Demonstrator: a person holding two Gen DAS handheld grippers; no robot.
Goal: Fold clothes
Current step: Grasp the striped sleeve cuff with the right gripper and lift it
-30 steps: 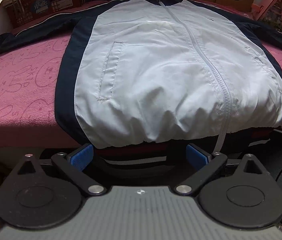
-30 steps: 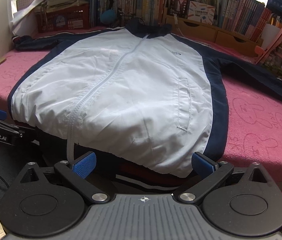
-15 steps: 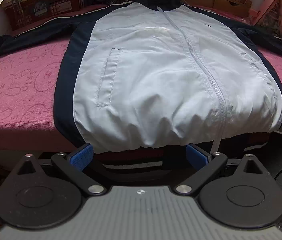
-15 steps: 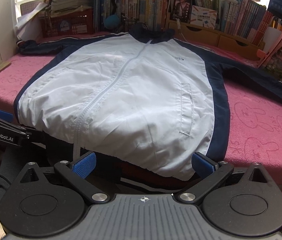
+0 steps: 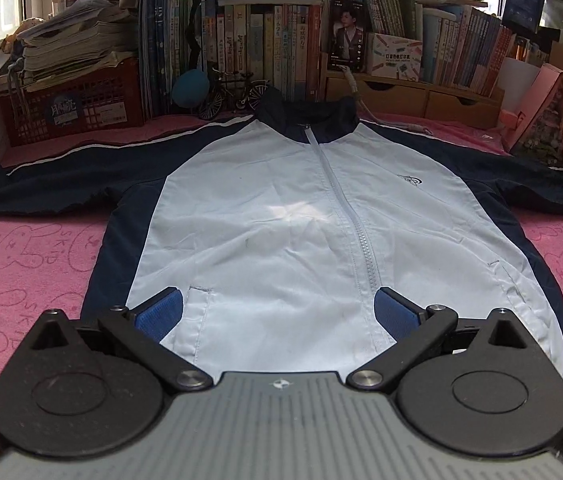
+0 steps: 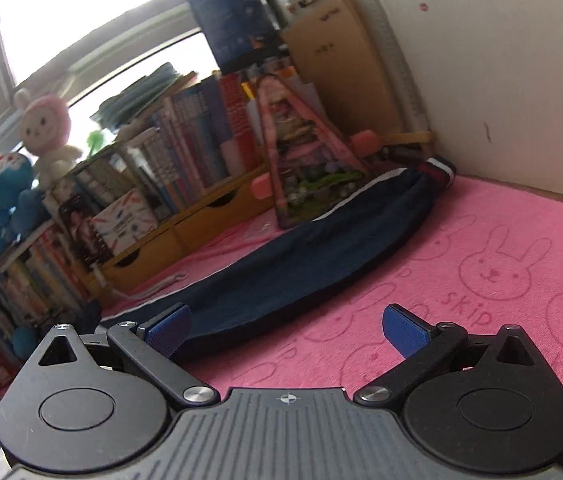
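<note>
A white and navy zip jacket [image 5: 281, 216] lies front up on a pink bunny-print towel [image 5: 21, 264], both sleeves spread out to the sides. My left gripper [image 5: 277, 312] hovers open above the jacket's lower front, its blue pads [image 5: 159, 312] wide apart with nothing between them. In the right wrist view, the navy right sleeve [image 6: 301, 256] runs across the towel [image 6: 501, 264] to a striped cuff [image 6: 435, 170] by the wall. My right gripper [image 6: 287, 328] is open just short of that sleeve, left pad over its near edge.
Books line the back [image 5: 281, 44], with a red crate of papers [image 5: 69, 100] at the left and wooden drawers [image 5: 413, 98]. A pink triangular box [image 6: 305, 160] stands by the sleeve's far side, next to a white wall [image 6: 521, 80]. Plush toys [image 6: 45, 136] sit on the books.
Both grippers rose from the table's front edge. The left moved in over the jacket's lower front. The right swung right, toward the outstretched sleeve and the wall.
</note>
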